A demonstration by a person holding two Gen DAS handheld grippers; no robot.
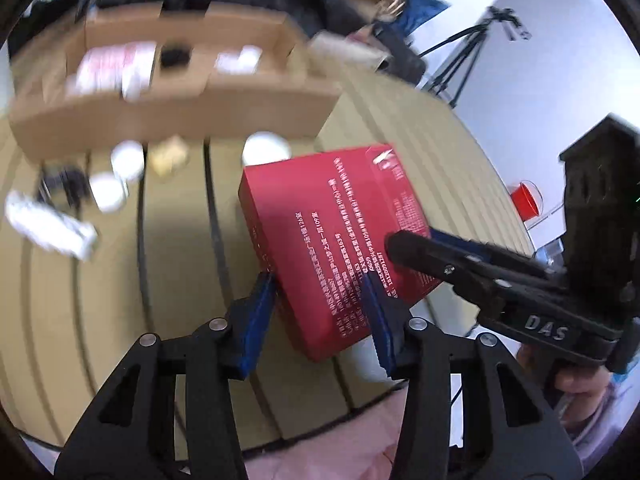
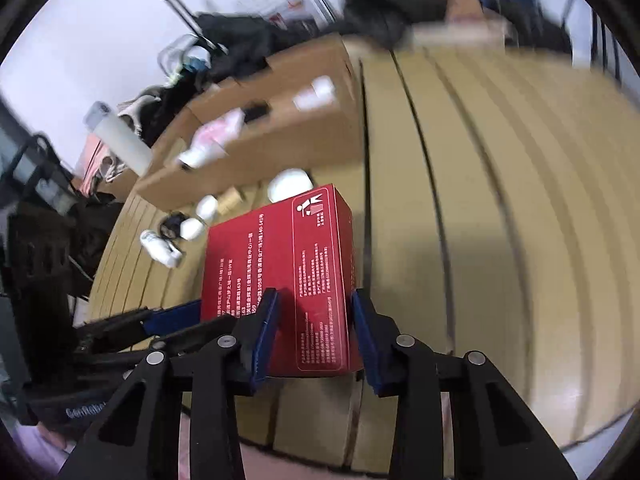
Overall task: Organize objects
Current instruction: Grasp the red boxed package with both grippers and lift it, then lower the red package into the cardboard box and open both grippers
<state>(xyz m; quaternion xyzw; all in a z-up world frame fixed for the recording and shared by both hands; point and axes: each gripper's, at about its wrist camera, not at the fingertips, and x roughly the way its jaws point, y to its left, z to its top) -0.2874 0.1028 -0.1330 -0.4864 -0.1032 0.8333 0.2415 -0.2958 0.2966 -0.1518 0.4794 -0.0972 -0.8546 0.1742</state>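
A flat red box (image 1: 340,236) with white print is held above the slatted tan table (image 1: 180,280). My left gripper (image 1: 324,312) has its blue pads on both sides of the box's near corner. My right gripper (image 1: 416,248) comes in from the right and clamps the box's right edge. In the right wrist view the red box (image 2: 280,264) sits between my right gripper's (image 2: 314,332) blue pads, and the left gripper (image 2: 172,320) holds its left edge.
An open cardboard box (image 1: 180,80) with pink, white and black items stands at the table's far side. Small white containers (image 1: 128,160), a beige item and a white packet (image 1: 48,224) lie before it. A tripod (image 1: 472,52) stands beyond the table.
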